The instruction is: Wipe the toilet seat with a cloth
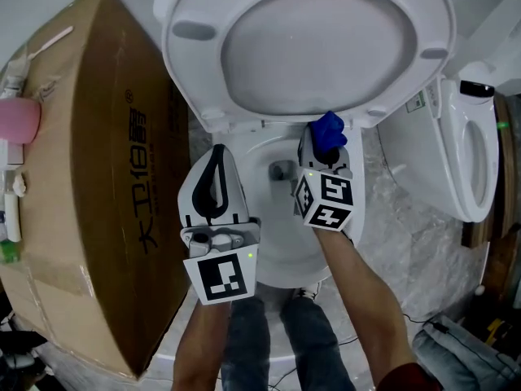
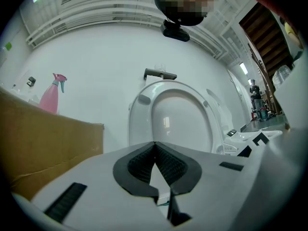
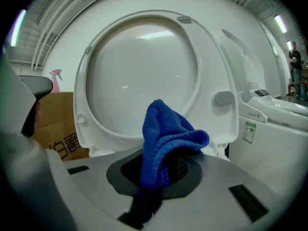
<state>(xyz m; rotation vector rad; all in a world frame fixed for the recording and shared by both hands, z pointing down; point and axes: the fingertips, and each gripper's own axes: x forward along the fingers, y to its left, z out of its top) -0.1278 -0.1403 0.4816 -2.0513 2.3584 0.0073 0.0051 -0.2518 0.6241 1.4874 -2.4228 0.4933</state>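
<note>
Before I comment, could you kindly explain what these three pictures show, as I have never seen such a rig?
There is no robot here: a person holds a tool with two fingers in each hand. The head view looks steeply down from a camera on the person's head. The other two views come from cameras riding on each tool, looking along its fingers. The left gripper is shut and empty. The right gripper is shut on a blue cloth. Below them stands an open toilet, with a cardboard box and a second toilet beside it.
</note>
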